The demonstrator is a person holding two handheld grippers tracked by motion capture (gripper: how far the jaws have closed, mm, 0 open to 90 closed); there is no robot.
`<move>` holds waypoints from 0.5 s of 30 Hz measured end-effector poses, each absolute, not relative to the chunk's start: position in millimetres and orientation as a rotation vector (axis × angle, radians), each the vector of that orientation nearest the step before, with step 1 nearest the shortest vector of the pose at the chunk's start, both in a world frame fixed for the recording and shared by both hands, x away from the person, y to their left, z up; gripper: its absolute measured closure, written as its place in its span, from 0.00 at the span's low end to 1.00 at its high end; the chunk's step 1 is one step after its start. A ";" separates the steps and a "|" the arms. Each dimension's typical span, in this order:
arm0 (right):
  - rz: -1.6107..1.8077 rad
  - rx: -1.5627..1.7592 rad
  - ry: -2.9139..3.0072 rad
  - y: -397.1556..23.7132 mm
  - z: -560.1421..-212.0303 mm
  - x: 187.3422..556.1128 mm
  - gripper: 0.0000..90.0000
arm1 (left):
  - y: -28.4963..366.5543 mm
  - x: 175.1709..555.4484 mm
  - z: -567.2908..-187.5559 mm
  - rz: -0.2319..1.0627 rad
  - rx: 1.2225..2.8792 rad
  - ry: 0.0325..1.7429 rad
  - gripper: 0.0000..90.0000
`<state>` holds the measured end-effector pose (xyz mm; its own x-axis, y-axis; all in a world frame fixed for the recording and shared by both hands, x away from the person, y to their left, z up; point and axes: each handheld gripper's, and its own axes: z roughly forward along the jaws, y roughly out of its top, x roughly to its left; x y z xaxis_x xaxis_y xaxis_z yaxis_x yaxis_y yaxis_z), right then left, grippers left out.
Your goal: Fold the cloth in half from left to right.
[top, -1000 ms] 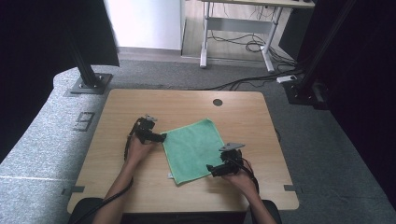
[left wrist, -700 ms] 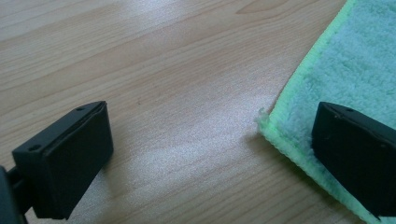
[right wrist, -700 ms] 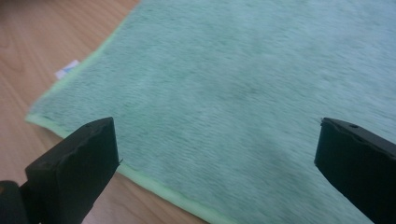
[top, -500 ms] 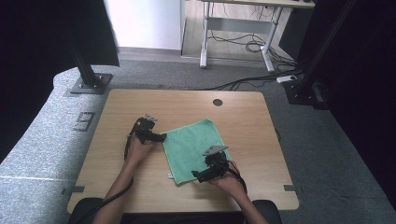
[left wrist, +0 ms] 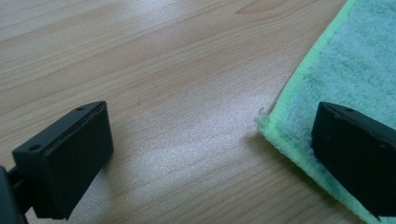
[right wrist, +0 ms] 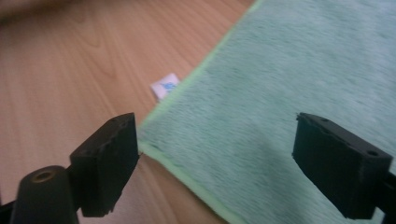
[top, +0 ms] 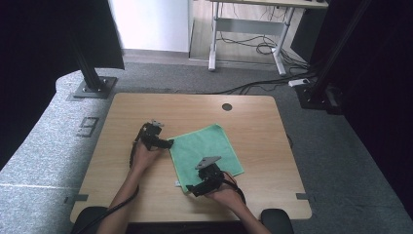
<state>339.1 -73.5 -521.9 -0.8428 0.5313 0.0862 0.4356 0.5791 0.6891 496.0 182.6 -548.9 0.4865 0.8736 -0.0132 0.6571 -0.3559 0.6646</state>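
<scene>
Wooden table [top: 122, 185], grey carpet around. Green microfibre cloth [top: 207, 148] lies flat at centre, skewed to the table's edges. Right gripper [right wrist: 212, 168] straddles its near-left corner by the white tag [right wrist: 165, 86], jaws just narrowing, gripping nothing. Left gripper [left wrist: 205, 154] gapes empty over the far-left corner.

Table [top: 146, 109] around cloth [top: 214, 146] seemingly unobstructed.

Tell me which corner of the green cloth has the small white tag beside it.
The near-left corner of the green cloth, the one by the right gripper. The white tag sticks out from the hem there; the other three corners show plain green edging.
</scene>
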 end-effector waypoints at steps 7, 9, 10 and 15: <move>1.118 0.750 2.736 -55.6 -521.3 328.5 0.31 | 182.7 496.0 -548.8 0.460 2.127 1.256 0.00; 1.132 0.716 2.756 -50.7 -520.7 324.3 0.41 | 182.7 496.0 -548.8 0.460 2.127 1.256 0.00; 1.132 0.716 2.756 -50.7 -520.7 324.3 0.41 | 182.7 496.0 -548.8 0.460 2.127 1.256 0.00; 1.123 0.670 2.776 -43.7 -521.4 318.6 0.58 | 182.8 495.6 -548.7 0.460 2.127 1.251 0.00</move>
<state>318.6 -43.7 -521.4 -0.9022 0.4211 0.0936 0.3678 0.6375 0.6770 495.6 182.8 -548.7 0.4902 0.8715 -0.0136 0.6549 -0.3580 0.6655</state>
